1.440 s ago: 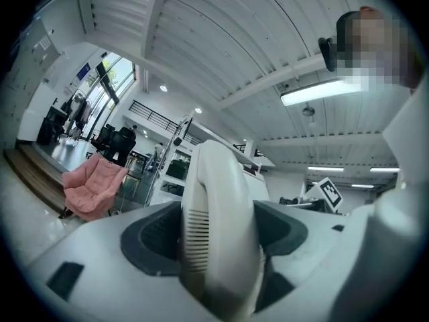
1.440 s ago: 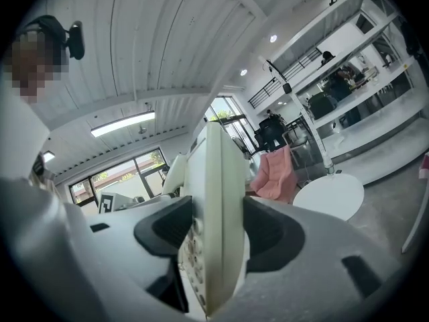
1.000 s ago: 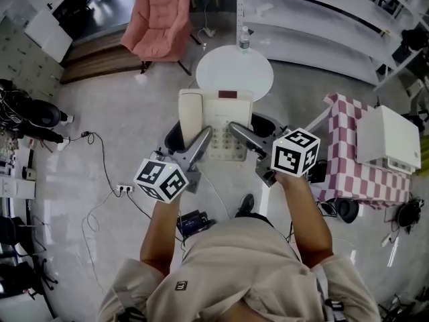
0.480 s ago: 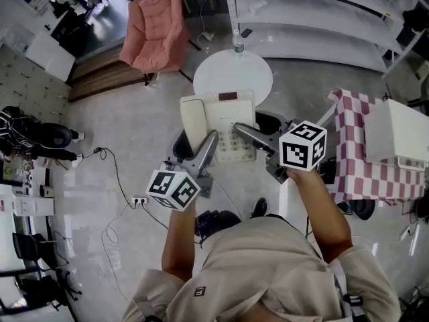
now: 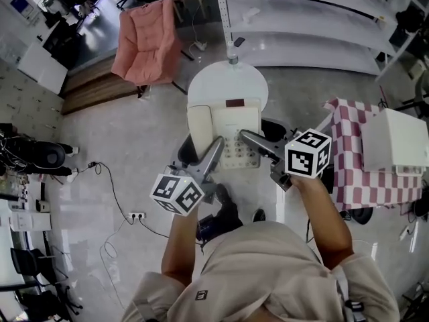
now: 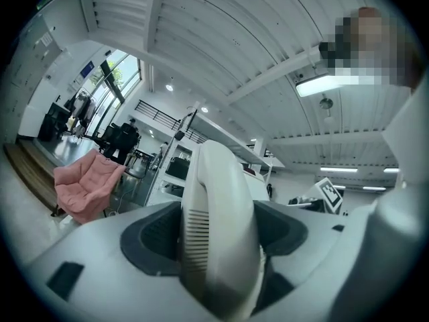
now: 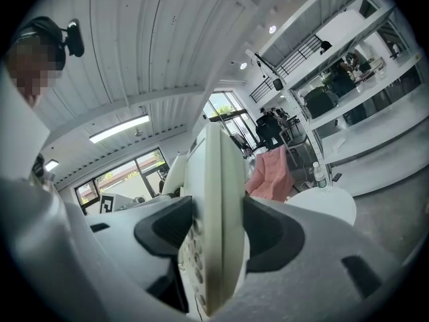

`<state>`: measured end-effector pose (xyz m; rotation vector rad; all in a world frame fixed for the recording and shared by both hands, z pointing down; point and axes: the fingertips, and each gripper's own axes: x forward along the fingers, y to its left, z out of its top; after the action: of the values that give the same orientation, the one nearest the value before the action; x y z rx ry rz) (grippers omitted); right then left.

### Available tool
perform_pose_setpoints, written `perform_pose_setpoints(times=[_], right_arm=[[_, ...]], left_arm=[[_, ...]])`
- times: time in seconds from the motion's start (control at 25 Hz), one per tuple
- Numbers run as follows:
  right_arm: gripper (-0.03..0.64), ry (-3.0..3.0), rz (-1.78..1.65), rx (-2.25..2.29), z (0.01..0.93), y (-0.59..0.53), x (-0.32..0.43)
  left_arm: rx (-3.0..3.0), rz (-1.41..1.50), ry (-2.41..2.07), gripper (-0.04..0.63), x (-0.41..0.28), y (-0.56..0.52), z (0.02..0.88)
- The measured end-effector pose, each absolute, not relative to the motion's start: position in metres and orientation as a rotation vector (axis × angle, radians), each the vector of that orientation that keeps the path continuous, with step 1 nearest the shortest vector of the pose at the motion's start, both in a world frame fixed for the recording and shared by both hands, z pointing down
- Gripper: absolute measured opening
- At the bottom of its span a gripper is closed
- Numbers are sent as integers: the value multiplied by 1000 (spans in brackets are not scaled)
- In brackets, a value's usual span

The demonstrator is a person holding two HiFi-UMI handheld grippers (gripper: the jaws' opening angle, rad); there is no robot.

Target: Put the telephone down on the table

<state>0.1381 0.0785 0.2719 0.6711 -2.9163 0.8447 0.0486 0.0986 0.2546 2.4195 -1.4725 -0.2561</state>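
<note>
Pale glossy floor [image 5: 134,146] fills the room, with white shelving [image 5: 301,19] far right and a pink armchair [image 5: 145,42] far left. Between them stands a round white table [image 5: 228,82]. The cream telephone [image 5: 228,129] is held up just near of it, overlapping its near edge in the head view. The left gripper [image 6: 218,230] is clenched on the telephone's handset side, and the right gripper [image 7: 214,237] is clenched on its keypad-side edge.

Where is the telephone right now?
The telephone is mid-picture in the head view, gripped by the left gripper on its handset side and the right gripper on its keypad side, at the near edge of the round white table.
</note>
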Motion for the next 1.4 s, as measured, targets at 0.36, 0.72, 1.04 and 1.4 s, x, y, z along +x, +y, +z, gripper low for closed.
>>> perform_pose_setpoints(times=[0.36,0.72,1.04,1.4], right_arm=[[218,-2886,833,787,272,17,112],[218,-2866,851,863,273,-39,62],[218,-2858,832,926,268,-76,19],[218,-2859,807,905,266,-108,-21]], left_arm=[[2463,-268,-1361,324,20,30,258],[2491,-250,-1292,324,-30,-31,259],[2523,-265,-1233,324,-74,-72,254],[2524,-285,-1249,324,-115,-102,253]])
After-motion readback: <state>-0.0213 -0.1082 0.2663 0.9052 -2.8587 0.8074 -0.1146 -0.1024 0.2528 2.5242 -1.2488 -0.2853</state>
